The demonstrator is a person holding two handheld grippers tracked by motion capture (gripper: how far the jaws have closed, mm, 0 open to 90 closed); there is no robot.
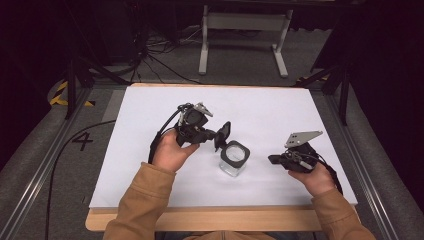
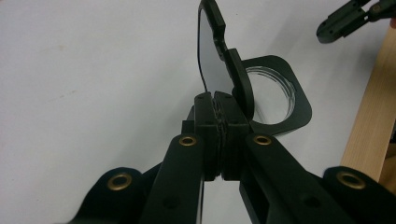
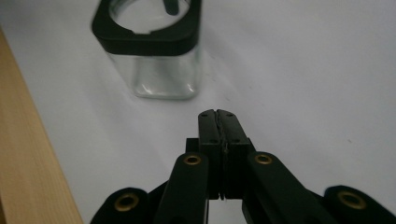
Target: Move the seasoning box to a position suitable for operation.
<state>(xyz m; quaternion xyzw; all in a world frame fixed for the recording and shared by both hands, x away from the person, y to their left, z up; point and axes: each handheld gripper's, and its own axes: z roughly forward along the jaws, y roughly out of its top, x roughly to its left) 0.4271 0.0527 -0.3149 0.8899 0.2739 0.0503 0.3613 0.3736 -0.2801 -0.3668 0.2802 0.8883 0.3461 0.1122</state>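
Black plastic lid (image 2: 215,56) is off the jar now, so that's the main part sorted as far as I can judge. My left tongs (image 1: 220,136) are pinched tight on the lid's edge, holding it up on its side just above and beside the jar's open mouth. From the left gripper view you can see the flat grey underside of the lid facing left and the jar's black collar (image 2: 285,93) right behind it.

Clear glass jar (image 1: 234,159) sits upright on the white bench (image 1: 150,165), roughly mid-bench toward my side, between my two hands. Looks empty from the right gripper view, just see-through walls and that squarish black rim.

Right tongs (image 1: 272,159) are squeezed closed on nothing, hovering just beside the jar on its right, not touching it. Guessing they were there to steady it.

What's left, I reckon: put the lid down somewhere on the bench and let go. Nothing's been set down yet, lid's in the air.
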